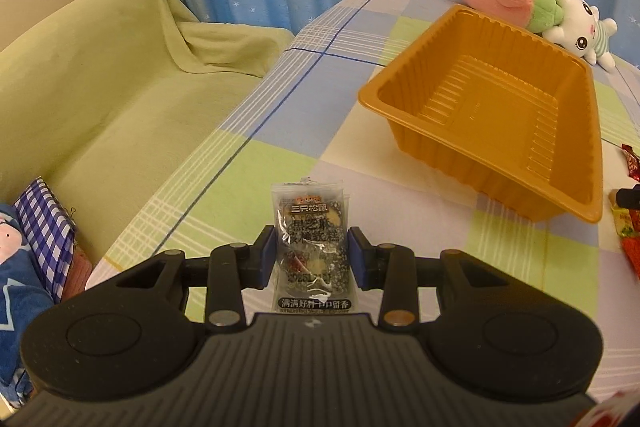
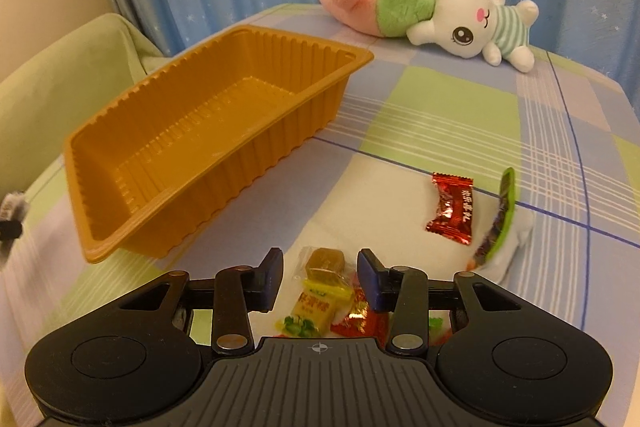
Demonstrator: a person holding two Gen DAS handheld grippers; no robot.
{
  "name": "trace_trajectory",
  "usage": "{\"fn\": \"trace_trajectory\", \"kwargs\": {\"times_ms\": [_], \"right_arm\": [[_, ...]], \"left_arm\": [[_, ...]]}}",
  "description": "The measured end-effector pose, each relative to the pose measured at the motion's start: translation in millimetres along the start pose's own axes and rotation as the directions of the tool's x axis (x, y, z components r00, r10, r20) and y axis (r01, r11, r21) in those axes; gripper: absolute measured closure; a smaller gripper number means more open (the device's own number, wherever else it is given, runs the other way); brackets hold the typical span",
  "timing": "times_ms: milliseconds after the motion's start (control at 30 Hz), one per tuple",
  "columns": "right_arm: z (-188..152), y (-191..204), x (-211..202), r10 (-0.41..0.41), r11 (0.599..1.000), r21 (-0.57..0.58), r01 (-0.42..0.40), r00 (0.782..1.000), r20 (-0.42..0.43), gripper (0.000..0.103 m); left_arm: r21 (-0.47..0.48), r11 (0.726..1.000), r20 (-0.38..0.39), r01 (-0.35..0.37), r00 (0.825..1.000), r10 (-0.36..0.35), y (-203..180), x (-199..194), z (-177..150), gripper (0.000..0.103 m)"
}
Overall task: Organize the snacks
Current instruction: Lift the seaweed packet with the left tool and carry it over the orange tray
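Clamped between the blue pads of the left gripper point(image 1: 312, 255), a clear black-sesame snack packet point(image 1: 309, 247) stands upright, tilted down over the checked cloth point(image 1: 224, 163), with the orange tray point(image 1: 492, 115) far and to the right. From the right wrist, the right gripper point(image 2: 320, 277) angles down with jaws parted around a brown candy point(image 2: 325, 261) and a yellow candy point(image 2: 316, 307), pads not touching either; the tray lies far left, and a red candy point(image 2: 451, 209) far right.

Checked tablecloth point(image 2: 440, 99), orange tray point(image 2: 132, 227), plush rabbit point(image 2: 472, 15), candies point(image 2: 450, 209)
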State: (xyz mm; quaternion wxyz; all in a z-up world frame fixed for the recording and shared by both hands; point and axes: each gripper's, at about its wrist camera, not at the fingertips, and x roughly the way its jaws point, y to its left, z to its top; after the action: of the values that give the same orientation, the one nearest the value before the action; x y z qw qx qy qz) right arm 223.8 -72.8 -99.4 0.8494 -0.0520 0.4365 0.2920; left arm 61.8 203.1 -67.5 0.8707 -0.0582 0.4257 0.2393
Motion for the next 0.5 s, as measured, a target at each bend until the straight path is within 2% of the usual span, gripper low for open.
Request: {"fn": "trace_trajectory", "kwargs": {"times_ms": [133, 233, 333, 500], "right_arm": [[-0.6, 5.7, 11.9, -0.035, 0.999, -0.033, 0.034, 0.999, -0.011, 0.063], [-3.2, 11.2, 17.6, -0.054, 0.996, -0.068, 0.052, 0.998, -0.018, 0.072], [-5.2, 16.9, 20.7, -0.081, 0.991, -0.109, 0.079, 0.997, -0.01, 0.074], [1.8, 16.3, 21.5, -0.082, 0.994, -0.078, 0.08, 0.997, -0.013, 0.077]], "left_arm": [[0.002, 1.0, -0.002, 0.01, 1.0, -0.01, 4.0, 4.0, 3.4, 0.068], [0.006, 1.0, -0.005, 0.015, 1.0, -0.015, 6.1, 7.7, 5.7, 0.068], [0.007, 1.0, -0.007, 0.02, 1.0, -0.02, 8.6, 10.8, 9.0, 0.068], [0.012, 0.999, 0.0, 0.029, 1.0, -0.029, 12.1, 14.5, 14.2, 0.068]]}}
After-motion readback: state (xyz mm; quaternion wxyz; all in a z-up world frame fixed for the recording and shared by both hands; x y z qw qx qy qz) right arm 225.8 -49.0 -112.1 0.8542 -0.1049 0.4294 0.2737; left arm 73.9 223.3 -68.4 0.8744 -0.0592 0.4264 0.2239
